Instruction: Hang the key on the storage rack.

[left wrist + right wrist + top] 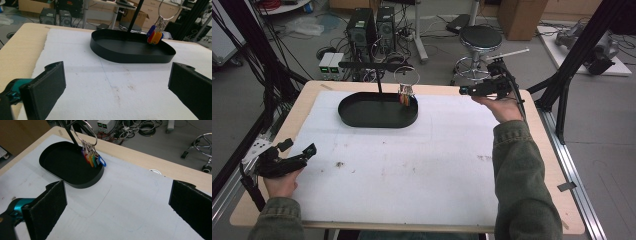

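Observation:
A black oval tray (362, 116) (125, 56) (57, 160) lies at the far middle of the white mat. A thin black stand (378, 82) rises from it. From the stand's arm hangs a wire ring (406, 75) (87, 131) carrying several coloured key tags (405, 96) (155, 36) (93, 159), which dangle over the tray's right end. My left gripper (309, 150) (116, 85) is open, low at the table's near left, pointing toward the tray. My right gripper (464, 90) (117, 202) is open, held above the far right of the mat, right of the tags.
The white mat (412, 160) covers most of the wooden table (557, 170). Beyond the far edge stand a stool (479, 42), computer towers (362, 27) and cables. Black frame posts (577, 45) rise at the right and left.

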Tool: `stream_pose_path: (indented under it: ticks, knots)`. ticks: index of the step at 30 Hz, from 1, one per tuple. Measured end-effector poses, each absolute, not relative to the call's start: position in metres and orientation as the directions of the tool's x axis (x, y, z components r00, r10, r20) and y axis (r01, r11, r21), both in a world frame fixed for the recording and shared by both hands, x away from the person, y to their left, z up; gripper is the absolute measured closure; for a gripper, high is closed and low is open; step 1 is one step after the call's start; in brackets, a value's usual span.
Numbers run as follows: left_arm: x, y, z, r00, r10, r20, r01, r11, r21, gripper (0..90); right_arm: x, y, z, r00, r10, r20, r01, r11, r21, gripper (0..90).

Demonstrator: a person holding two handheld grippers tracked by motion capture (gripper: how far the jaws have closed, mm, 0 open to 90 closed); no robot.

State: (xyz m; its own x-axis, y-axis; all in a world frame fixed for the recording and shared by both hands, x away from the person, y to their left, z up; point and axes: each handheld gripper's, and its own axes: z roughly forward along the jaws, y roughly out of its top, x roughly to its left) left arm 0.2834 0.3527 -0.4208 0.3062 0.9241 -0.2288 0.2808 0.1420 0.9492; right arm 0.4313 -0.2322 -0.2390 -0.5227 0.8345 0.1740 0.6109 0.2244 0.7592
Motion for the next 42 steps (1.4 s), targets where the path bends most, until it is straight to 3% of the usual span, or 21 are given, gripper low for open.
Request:
stream_pose_path:
  ticks: [19, 34, 42]
  knots:
    - [0.284, 0.353, -0.421, 0.303, 0.924, -0.235, 0.280, 0.149, 0.948, 1.7, 0.391, -0.266, -0.271, -0.500, 0.842, 0.202, 0.606, 0.174, 0.776, 0.6]
    - [0.282, 0.353, -0.421, 0.300, 0.922, -0.244, 0.284, 0.158, 0.946, 1.7, 0.363, -0.287, -0.326, -0.469, 0.843, 0.265, 0.621, 0.101, 0.777, 0.5]
    - [0.281, 0.355, -0.422, 0.296, 0.924, -0.242, 0.285, 0.156, 0.946, 1.7, 0.354, -0.293, -0.343, -0.446, 0.860, 0.247, 0.626, 0.102, 0.773, 0.5]
